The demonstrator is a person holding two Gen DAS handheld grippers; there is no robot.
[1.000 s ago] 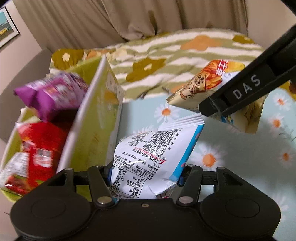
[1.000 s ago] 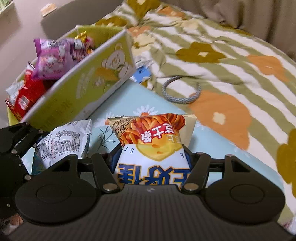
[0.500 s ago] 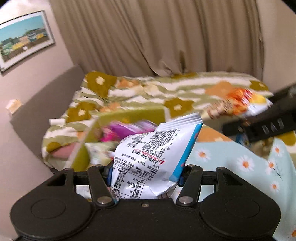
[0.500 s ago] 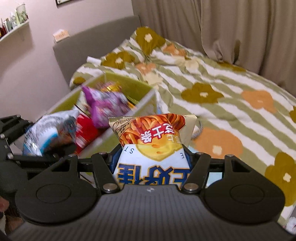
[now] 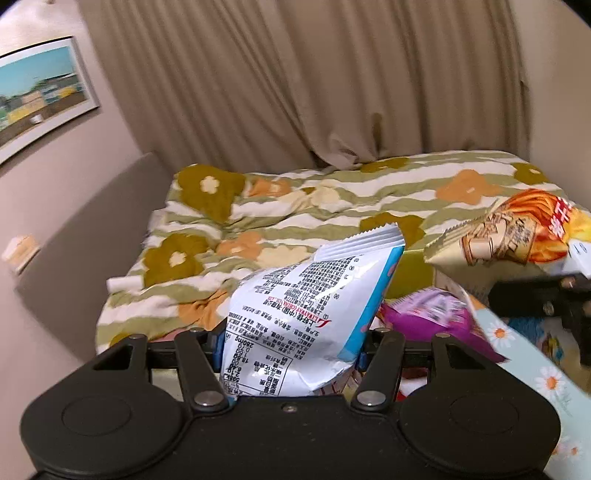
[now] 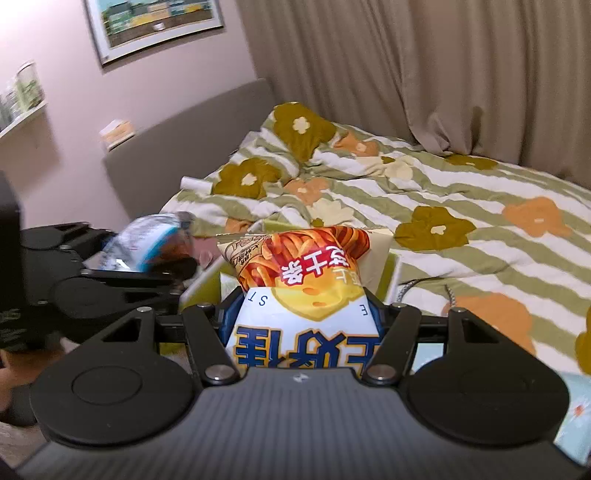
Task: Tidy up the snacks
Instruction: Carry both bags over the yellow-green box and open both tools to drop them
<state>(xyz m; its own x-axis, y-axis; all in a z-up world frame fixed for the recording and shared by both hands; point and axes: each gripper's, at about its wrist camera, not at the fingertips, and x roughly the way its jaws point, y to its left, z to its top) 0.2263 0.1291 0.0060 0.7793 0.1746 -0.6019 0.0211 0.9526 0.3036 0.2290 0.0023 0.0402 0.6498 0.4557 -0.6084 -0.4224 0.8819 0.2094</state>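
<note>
My left gripper [image 5: 291, 350] is shut on a white and blue snack bag [image 5: 306, 310], held up above the yellow-green snack box [image 5: 413, 273]. A purple snack pack [image 5: 432, 317] lies in the box just right of it. My right gripper [image 6: 303, 328] is shut on an orange and white fries snack bag [image 6: 306, 280], also raised over the box [image 6: 388, 273]. The fries bag shows at the right edge of the left wrist view [image 5: 517, 232]. The left gripper with its bag [image 6: 147, 243] shows at the left of the right wrist view.
A bed with a green-striped flowered quilt [image 5: 332, 206] lies beyond the box. A grey headboard [image 6: 184, 147] and a pink wall with a framed picture [image 6: 155, 26] stand to the left. Beige curtains [image 5: 314, 81] hang behind. A daisy-print cloth [image 5: 528, 365] lies at lower right.
Both grippers have lifted and tilted up with their bags, from low over the daisy cloth beside the box to high over it. Both keep their hold.
</note>
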